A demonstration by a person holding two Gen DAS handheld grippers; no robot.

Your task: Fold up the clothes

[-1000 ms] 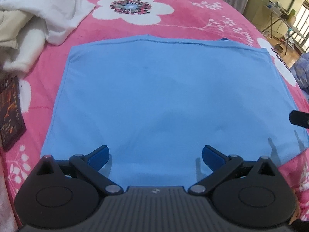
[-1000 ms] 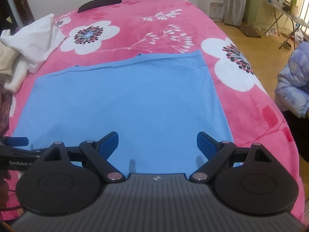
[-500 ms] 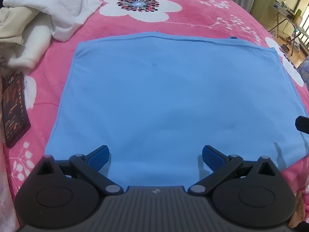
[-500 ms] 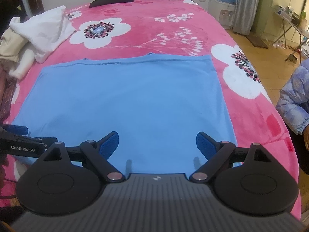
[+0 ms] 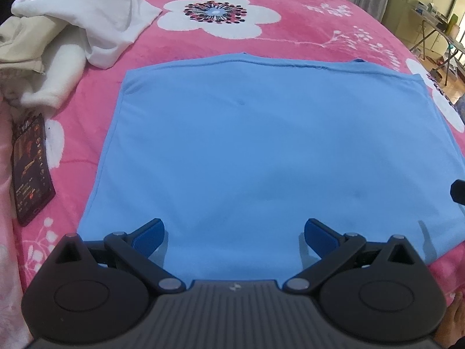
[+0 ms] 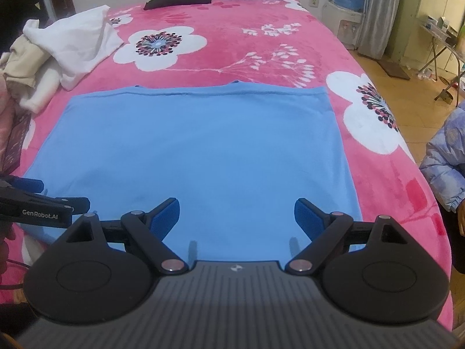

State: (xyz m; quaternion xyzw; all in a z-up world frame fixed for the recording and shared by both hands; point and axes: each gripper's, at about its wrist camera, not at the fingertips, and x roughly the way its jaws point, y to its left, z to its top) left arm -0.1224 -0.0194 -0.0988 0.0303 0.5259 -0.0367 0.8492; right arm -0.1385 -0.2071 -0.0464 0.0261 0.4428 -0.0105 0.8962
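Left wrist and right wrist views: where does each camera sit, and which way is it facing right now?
Left wrist: sits on the left gripper, angled down over the near edge of the blue garment; its own open jaws show, plus the right gripper's tip at the right edge.
Right wrist: sits on the right gripper, looking down the bed; its own open jaws show, with the left gripper at the left edge.
Shared: the blue garment, the white clothes pile, the pink flowered blanket.

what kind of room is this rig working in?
Most likely a home bedroom. A bed under a pink fleece blanket with white flowers, loose white and beige laundry heaped at its edge, a water dispenser with a blue bottle by a grey curtain.
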